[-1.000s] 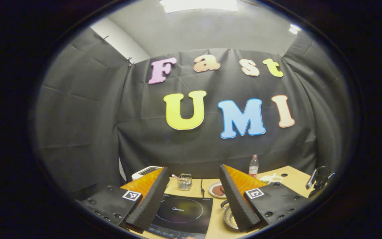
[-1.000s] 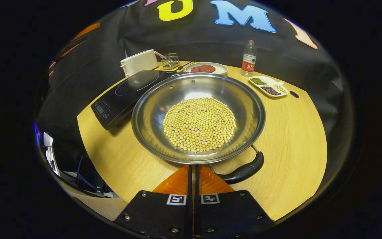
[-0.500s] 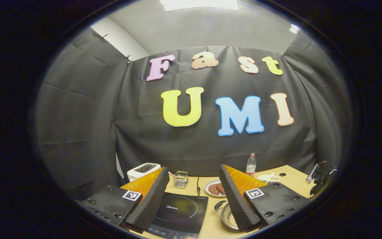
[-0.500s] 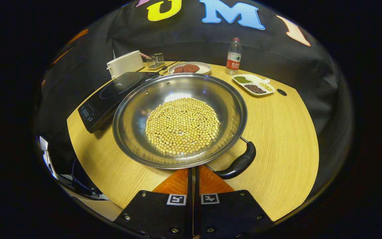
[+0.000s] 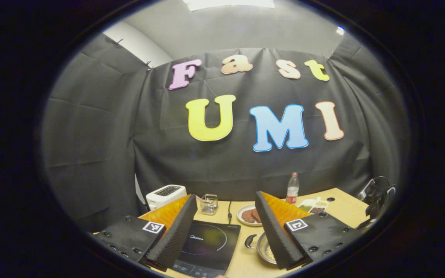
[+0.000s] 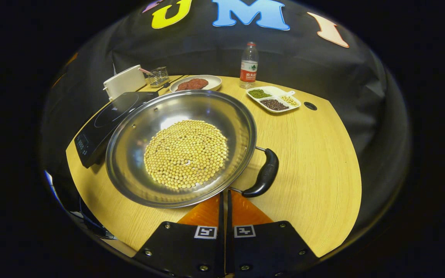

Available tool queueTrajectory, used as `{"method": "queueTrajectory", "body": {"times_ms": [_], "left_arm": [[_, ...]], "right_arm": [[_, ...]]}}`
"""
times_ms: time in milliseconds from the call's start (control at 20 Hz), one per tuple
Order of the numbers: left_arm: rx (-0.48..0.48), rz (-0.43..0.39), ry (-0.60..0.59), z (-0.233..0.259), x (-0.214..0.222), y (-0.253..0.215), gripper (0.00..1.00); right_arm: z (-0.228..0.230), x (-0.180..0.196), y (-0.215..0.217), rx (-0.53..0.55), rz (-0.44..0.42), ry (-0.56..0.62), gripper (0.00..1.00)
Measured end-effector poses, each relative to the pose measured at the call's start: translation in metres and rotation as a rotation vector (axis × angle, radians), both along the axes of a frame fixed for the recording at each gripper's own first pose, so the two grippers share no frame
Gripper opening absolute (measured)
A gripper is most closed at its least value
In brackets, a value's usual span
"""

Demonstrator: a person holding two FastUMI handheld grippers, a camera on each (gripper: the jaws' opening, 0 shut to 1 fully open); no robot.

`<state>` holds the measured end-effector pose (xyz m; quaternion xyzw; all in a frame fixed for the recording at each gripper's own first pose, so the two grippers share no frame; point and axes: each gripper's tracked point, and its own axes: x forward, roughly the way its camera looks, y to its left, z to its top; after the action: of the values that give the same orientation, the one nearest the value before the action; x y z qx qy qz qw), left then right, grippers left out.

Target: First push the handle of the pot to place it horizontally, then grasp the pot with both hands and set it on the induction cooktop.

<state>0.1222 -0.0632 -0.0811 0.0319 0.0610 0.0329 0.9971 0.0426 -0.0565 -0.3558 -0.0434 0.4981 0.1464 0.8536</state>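
Note:
A steel pot (image 6: 129, 170) with a bed of soybeans (image 6: 185, 152) sits on the wooden table (image 6: 315, 177). Its black handle (image 6: 263, 177) lies on the pot's right side in the right gripper view. My right gripper (image 6: 225, 196) is shut with nothing held, its tips at the pot's near rim, close to the handle's near end. The black induction cooktop (image 6: 108, 116) lies just left of the pot. In the left gripper view my left gripper (image 5: 225, 196) hangs open above the table, with the cooktop (image 5: 207, 243) between its fingers and the pot (image 5: 264, 251) partly behind the right finger.
Behind the cooktop stand a white toaster (image 6: 124, 81) and a small wire holder (image 6: 158, 76). A plate of meat patties (image 6: 195, 83), a water bottle (image 6: 248, 61) and a divided dish of beans (image 6: 272, 99) line the back. A cable hole (image 6: 309, 105) lies far right.
The pot has turned, its handle swinging from the near side round to the right. It has slid left in the right gripper view. The left gripper view has tipped down slightly.

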Motion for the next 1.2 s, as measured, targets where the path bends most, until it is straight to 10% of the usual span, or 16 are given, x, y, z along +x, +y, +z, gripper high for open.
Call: {"method": "queueTrajectory", "body": {"times_ms": [600, 650, 800, 1200], "left_arm": [[0.017, -0.064, 0.098, -0.048, 0.008, -0.015, 1.0], [0.01, -0.084, 0.111, -0.055, 0.01, -0.019, 1.0], [-0.012, -0.136, 0.153, -0.074, 0.018, -0.032, 1.0], [-0.044, -0.221, 0.279, -0.136, 0.042, -0.049, 0.94]], "right_arm": [[0.038, 0.022, -0.021, 0.021, -0.083, -0.14, 0.03], [0.045, 0.026, -0.019, 0.046, -0.097, -0.172, 0.11], [0.069, 0.043, -0.016, 0.098, -0.151, -0.266, 0.93], [0.077, 0.059, -0.031, 0.093, -0.285, -0.329, 0.98]]}}
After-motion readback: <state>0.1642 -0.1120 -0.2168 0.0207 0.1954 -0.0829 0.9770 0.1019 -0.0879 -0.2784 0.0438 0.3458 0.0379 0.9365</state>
